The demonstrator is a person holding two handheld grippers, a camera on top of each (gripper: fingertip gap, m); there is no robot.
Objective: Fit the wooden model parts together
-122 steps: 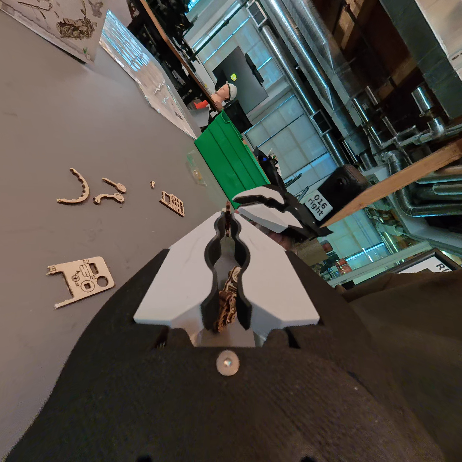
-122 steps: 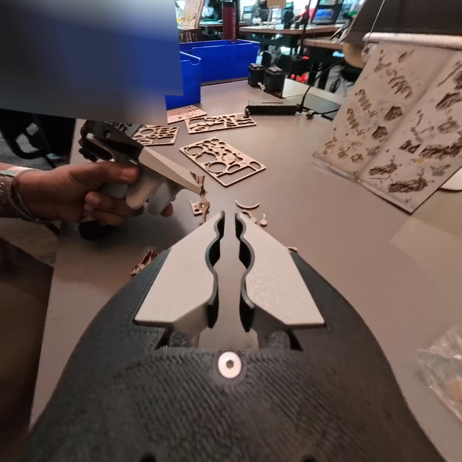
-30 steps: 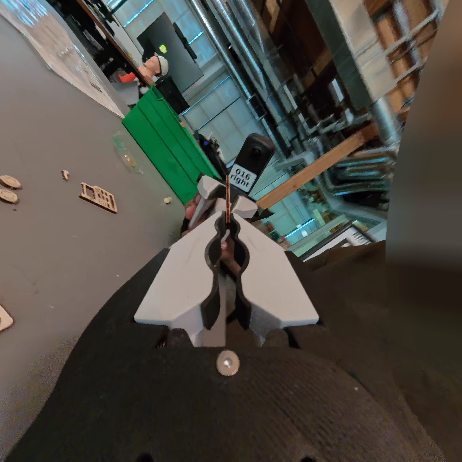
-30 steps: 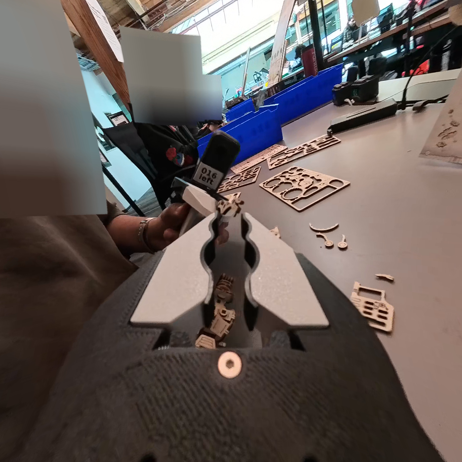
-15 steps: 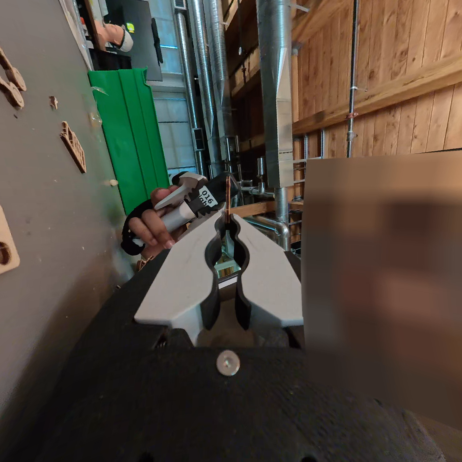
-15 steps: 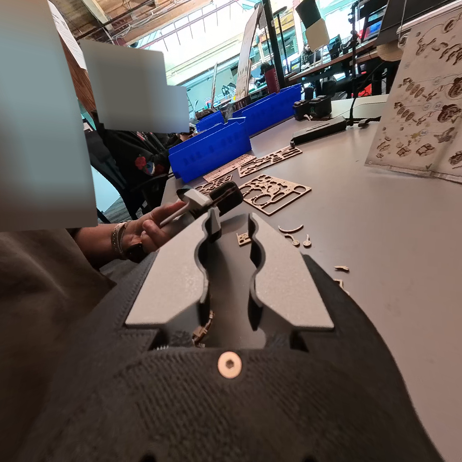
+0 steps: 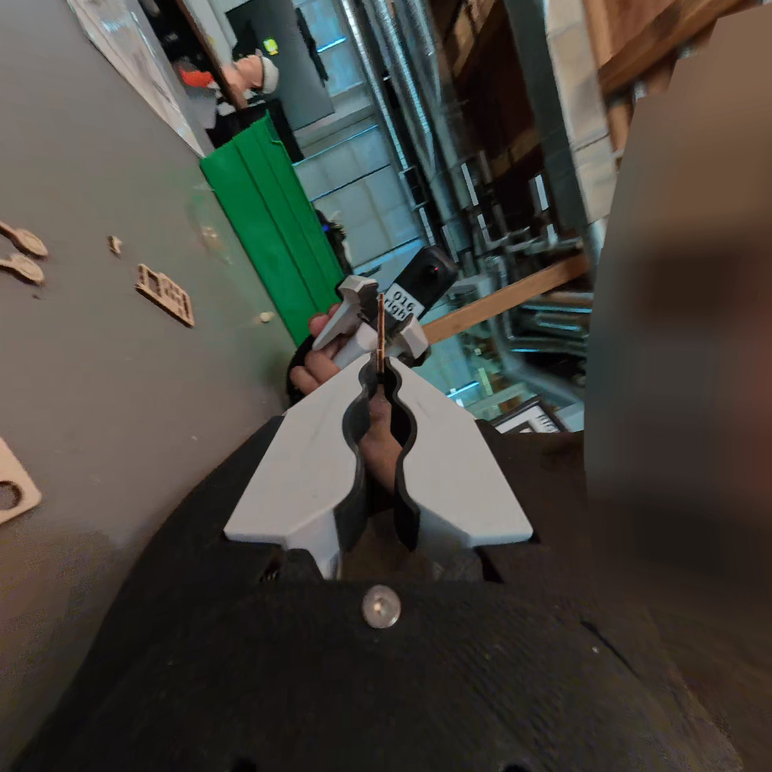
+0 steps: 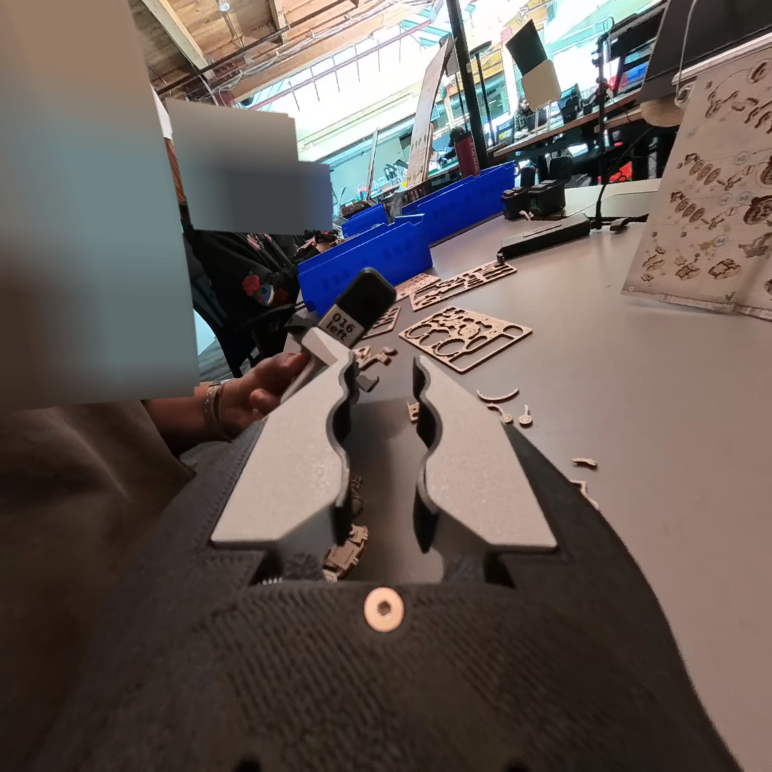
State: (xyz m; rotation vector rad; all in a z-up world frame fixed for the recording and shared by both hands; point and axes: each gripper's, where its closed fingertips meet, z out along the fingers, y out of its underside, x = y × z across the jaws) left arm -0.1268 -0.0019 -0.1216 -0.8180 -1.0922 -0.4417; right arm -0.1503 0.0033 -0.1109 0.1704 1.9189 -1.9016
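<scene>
My left gripper (image 7: pixel 380 364) is shut on a thin flat wooden part (image 7: pixel 380 330), seen edge-on and sticking up past the tips. My right gripper (image 8: pixel 384 367) is open and empty. In the left wrist view the right gripper (image 7: pixel 369 317) sits just behind the part, jaws apart on either side of it. In the right wrist view the left gripper (image 8: pixel 323 349) holds the jagged wooden part (image 8: pixel 372 357) just by my left fingertip; I cannot tell if they touch. A small wooden assembly (image 8: pixel 346 547) shows low between my right fingers.
On the grey table (image 8: pixel 626 397) lie punched-out wooden sheets (image 8: pixel 463 342), small loose pieces (image 8: pixel 501 394), blue bins (image 8: pixel 367 267) and an upright instruction sheet (image 8: pixel 710 209). In the left wrist view a green bin (image 7: pixel 267 217) and a small grid piece (image 7: pixel 165 294) show.
Half a second ago the left gripper was turned away and the two grippers were apart. They are now close again, the held part back by the right gripper's open tips.
</scene>
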